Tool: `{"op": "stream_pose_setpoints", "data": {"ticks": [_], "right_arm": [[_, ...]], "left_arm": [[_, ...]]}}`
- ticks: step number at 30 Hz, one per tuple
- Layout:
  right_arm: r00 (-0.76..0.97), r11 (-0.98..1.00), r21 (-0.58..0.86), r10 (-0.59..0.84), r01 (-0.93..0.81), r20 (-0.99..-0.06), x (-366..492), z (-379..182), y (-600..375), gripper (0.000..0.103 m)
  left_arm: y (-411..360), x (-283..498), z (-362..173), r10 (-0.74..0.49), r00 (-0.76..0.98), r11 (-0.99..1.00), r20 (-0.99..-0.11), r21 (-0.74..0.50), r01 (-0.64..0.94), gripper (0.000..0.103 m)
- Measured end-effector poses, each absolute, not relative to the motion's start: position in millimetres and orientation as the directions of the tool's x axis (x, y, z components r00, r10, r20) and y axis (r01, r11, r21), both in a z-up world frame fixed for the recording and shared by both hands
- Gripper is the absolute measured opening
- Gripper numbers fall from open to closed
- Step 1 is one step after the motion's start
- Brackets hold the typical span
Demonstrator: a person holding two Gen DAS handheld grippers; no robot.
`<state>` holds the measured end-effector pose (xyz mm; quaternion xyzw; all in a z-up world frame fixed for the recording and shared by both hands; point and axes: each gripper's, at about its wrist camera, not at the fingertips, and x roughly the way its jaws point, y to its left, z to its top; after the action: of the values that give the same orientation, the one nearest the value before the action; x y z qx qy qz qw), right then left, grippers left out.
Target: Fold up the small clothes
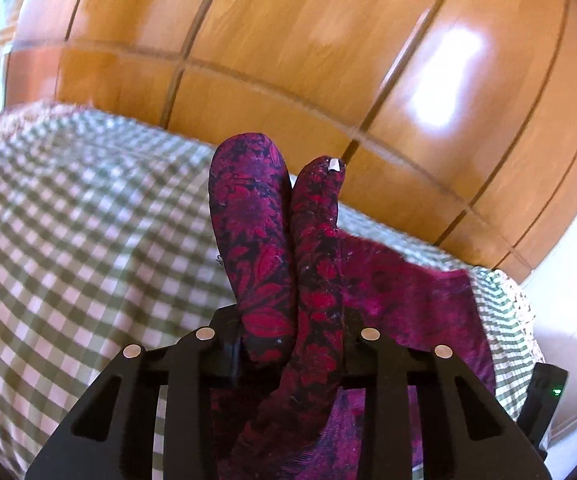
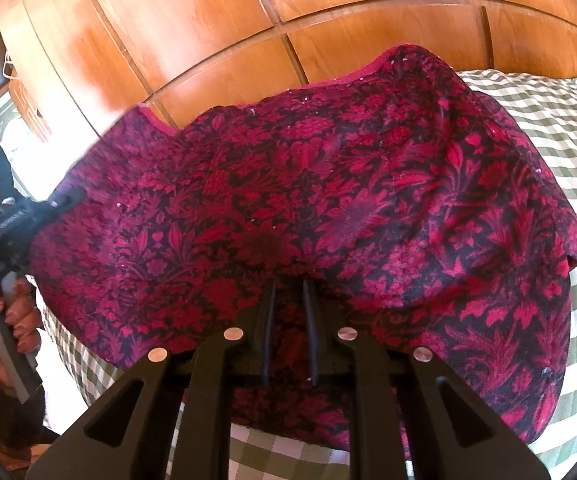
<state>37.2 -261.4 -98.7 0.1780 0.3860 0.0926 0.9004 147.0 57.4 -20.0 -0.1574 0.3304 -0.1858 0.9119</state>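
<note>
A dark red floral garment (image 2: 328, 200) hangs stretched between my two grippers above the checked bed (image 2: 548, 128). In the left wrist view my left gripper (image 1: 292, 344) is shut on a bunched edge of the garment (image 1: 280, 240), which sticks up in two folds between the fingers. In the right wrist view my right gripper (image 2: 288, 292) is shut on the garment's near edge, with the cloth draped over the fingertips. The left gripper also shows in the right wrist view (image 2: 60, 202), pinching the garment's far left corner, with a hand on its handle.
The bed has a green-and-white checked cover (image 1: 68, 240). Wooden wardrobe panels (image 1: 288, 40) stand right behind the bed. A pale floor strip (image 1: 576, 280) shows at the right of the left wrist view.
</note>
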Motion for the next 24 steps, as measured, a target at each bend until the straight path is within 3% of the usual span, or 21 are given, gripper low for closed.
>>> {"op": "stream_pose_setpoints", "data": {"ticks": [4, 12, 24], "right_arm": [[0.718, 0.909, 0.415, 0.314, -0.039, -0.621, 31.3, -86.8, -268.6, 0.014], [0.688, 0.924, 0.381, 0.287, -0.016, -0.667, 44.8, -96.7, -269.5, 0.011], [0.769, 0.865, 0.501, 0.310, 0.015, -0.559, 13.6, -66.3, -312.0, 0.016]], "left_arm": [[36.6, 129.9, 7.6, -0.454, 0.746, 0.882, -0.487, -0.367, 0.297, 0.031], [-1.6, 110.6, 40.5, -0.513, 0.754, 0.855, -0.410, -0.316, 0.411, 0.031], [-74.2, 96.4, 64.1, -0.585, 0.720, 0.811, -0.373, -0.272, 0.518, 0.031]]}}
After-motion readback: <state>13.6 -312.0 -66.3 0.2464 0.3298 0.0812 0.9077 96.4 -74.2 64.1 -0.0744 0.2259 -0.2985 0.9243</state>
